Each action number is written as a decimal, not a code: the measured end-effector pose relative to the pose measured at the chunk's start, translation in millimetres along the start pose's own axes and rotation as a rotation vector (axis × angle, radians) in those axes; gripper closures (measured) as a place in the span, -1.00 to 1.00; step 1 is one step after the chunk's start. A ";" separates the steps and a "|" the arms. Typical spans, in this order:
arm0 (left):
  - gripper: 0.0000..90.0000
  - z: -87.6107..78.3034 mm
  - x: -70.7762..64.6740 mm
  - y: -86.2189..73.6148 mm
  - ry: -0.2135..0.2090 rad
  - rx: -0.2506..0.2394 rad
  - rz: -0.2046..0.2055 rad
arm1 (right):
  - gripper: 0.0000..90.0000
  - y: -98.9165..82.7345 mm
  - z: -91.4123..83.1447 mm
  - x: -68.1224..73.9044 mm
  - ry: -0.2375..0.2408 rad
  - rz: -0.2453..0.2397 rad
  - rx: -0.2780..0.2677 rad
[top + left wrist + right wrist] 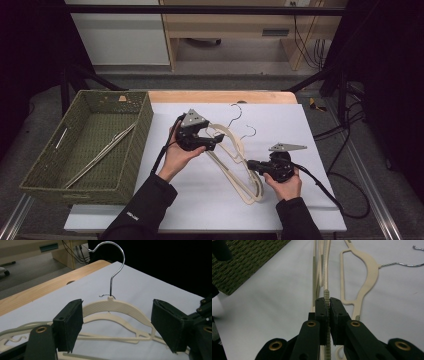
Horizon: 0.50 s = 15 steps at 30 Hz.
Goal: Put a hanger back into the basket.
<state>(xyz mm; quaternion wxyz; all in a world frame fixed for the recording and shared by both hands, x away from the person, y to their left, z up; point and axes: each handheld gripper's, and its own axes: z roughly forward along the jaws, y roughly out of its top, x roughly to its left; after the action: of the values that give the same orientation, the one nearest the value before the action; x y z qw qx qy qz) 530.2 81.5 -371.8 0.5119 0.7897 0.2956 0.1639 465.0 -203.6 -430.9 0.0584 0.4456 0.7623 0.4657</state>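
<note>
Several cream plastic hangers [235, 155] with metal hooks lie overlapped on the white sheet [285, 125]. My left gripper [212, 142] hovers at their upper end, open. In the left gripper view its jaws [117, 325] stand wide on either side of the top hanger's shoulder [117, 305], below the steel hook [118, 270], and the pads touch nothing. My right gripper [252, 164] is at the lower end of the pile. In the right gripper view it [328, 306] is shut on a hanger's ribbed bar [326, 293]. Another hanger [367, 272] lies flat to its right.
A green woven basket [145, 125] stands at the left of the sheet with a hanger [100, 155] lying inside; its wall [249, 260] appears in the right gripper view. A wooden table edge [220, 96] runs behind the sheet. Cables trail off the right side.
</note>
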 end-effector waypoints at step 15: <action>0.11 39.4 7.3 4.1 -0.004 -0.043 -0.019 | 0.91 0.1 -0.3 2.0 -0.003 -0.002 0.000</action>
<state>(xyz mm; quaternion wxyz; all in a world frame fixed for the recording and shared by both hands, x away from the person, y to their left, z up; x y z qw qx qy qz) 559.1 56.9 -385.1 0.5308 0.7761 0.2985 0.1636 463.7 -202.3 -430.0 0.0602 0.4454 0.7628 0.4649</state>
